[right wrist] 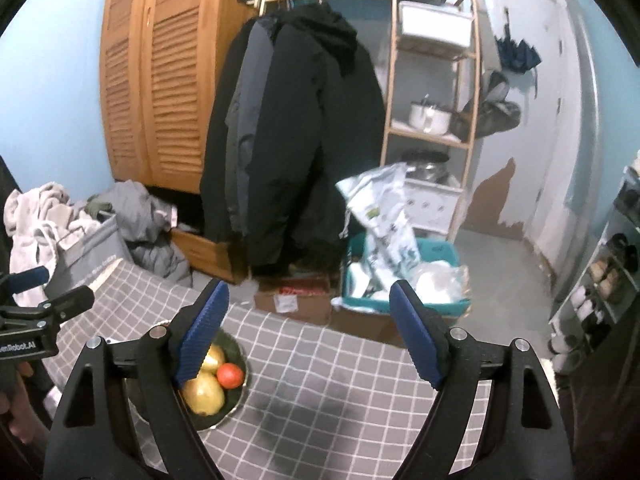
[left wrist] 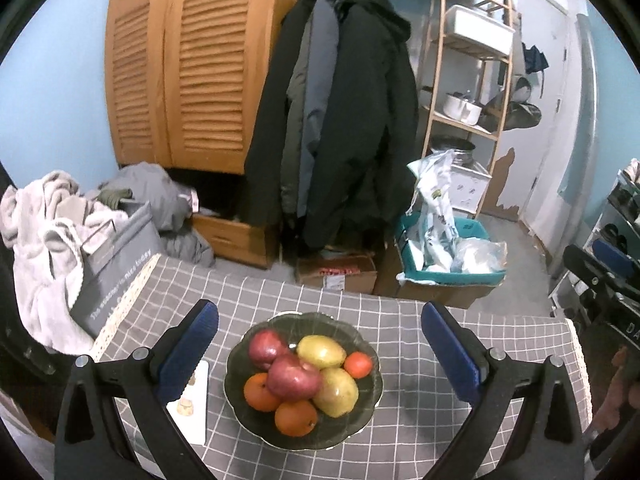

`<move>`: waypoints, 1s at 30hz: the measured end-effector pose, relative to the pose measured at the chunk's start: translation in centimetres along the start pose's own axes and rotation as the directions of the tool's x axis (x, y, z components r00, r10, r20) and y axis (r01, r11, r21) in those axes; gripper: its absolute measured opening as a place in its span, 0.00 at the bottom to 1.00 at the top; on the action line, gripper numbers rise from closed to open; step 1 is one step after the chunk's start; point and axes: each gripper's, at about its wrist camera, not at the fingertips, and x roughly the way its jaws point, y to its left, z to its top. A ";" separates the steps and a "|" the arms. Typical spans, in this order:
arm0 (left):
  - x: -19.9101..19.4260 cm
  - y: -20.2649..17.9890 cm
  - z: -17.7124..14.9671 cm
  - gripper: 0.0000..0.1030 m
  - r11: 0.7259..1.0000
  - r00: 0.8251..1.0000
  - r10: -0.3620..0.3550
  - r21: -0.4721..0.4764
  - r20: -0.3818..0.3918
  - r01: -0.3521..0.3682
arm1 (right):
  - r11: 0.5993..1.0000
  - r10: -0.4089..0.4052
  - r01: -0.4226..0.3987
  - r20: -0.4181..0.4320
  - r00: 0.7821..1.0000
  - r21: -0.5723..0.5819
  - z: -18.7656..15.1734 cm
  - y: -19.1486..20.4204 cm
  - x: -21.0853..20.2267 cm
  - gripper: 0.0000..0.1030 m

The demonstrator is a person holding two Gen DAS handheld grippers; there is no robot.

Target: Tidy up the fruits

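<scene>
Dark green bowl (left wrist: 370, 376) on grey checked tablecloth (left wrist: 408, 432), holding red apples (left wrist: 294, 376), yellow pears (left wrist: 321, 351) and oranges (left wrist: 296, 417), left gripper (left wrist: 318, 356) above it with fingers wide apart, right gripper (right wrist: 310, 332) beside the bowl, also spread, holding nothing.

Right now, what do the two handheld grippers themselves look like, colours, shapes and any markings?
Both look alike. The left gripper and the right gripper have black, triangular-framed arms with silver bolt heads at the joints, ending in blue ribbed pads. In the right wrist view, the left gripper's body shows white lettering ending in "Robot.AI". A bare hand grips it; no sleeve or cable is visible.
</scene>
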 end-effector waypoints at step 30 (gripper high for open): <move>-3.6 -3.7 0.9 0.99 0.997 0.994 -0.028 0.073 0.107 0.021 | 0.995 -0.084 0.082 0.040 0.996 0.048 -1.4 -4.3 -3.8 0.80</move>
